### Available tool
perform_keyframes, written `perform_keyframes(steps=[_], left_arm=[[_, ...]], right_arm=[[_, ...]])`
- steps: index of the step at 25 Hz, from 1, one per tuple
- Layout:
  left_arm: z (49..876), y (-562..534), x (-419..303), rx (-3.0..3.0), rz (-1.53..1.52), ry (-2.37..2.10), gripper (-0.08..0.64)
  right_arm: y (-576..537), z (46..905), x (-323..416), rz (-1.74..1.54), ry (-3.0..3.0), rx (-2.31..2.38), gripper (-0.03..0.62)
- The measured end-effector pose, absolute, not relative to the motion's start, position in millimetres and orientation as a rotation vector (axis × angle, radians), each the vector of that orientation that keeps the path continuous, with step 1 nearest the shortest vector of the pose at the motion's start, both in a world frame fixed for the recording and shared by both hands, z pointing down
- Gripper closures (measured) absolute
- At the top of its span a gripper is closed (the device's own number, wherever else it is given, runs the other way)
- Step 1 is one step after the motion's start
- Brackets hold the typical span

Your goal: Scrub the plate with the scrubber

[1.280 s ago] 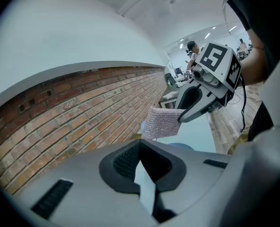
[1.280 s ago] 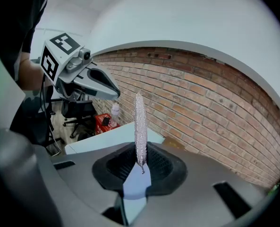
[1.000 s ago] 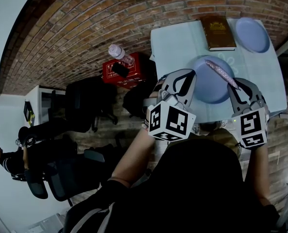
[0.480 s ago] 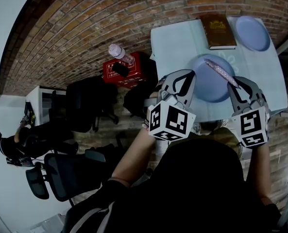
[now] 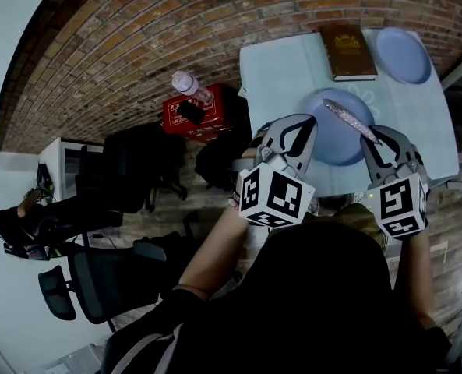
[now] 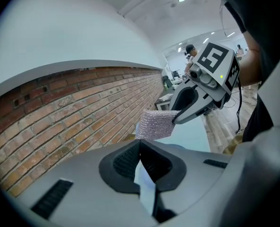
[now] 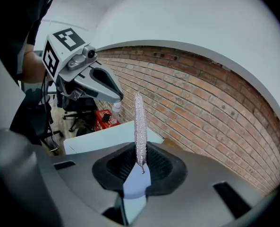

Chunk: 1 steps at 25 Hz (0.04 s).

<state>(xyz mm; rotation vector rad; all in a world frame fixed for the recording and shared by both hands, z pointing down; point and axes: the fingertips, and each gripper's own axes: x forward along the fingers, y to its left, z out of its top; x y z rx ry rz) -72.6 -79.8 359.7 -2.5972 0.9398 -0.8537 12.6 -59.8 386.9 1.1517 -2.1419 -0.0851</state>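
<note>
A pale blue plate [image 5: 336, 142] lies on the light blue table [image 5: 281, 68]. My left gripper [image 5: 307, 128] is shut on the plate's left rim, and the rim shows as a thin pale sliver [image 6: 145, 186] between its jaws. My right gripper [image 5: 373, 136] is shut on a sparkly silver-pink scrubber [image 5: 347, 116], which slants over the plate's right part. The scrubber [image 7: 140, 122] stands edge-on in the right gripper view, above the plate [image 7: 136, 186]. The left gripper view has it as a flat pad [image 6: 155, 124].
A second blue plate [image 5: 402, 54] and a brown book [image 5: 347, 51] lie at the table's far side. A red box [image 5: 195, 115] with a water bottle [image 5: 190, 86] sits on the floor to the left. Office chairs [image 5: 137, 170] and a person [image 5: 12, 224] are further left.
Both grippers, the plate and the scrubber have stayed where they were. Only the person and a chair at the far left have shifted.
</note>
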Motion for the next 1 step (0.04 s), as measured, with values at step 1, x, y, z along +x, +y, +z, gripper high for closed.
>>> perform_keyframes(steps=[1], left_arm=[[359.1,-79.2,-71.3,-2.597,-0.852,0.93,0.537]], right_arm=[[-60.0,386.6,12.0,-0.091,-2.139,1.148,0.506]])
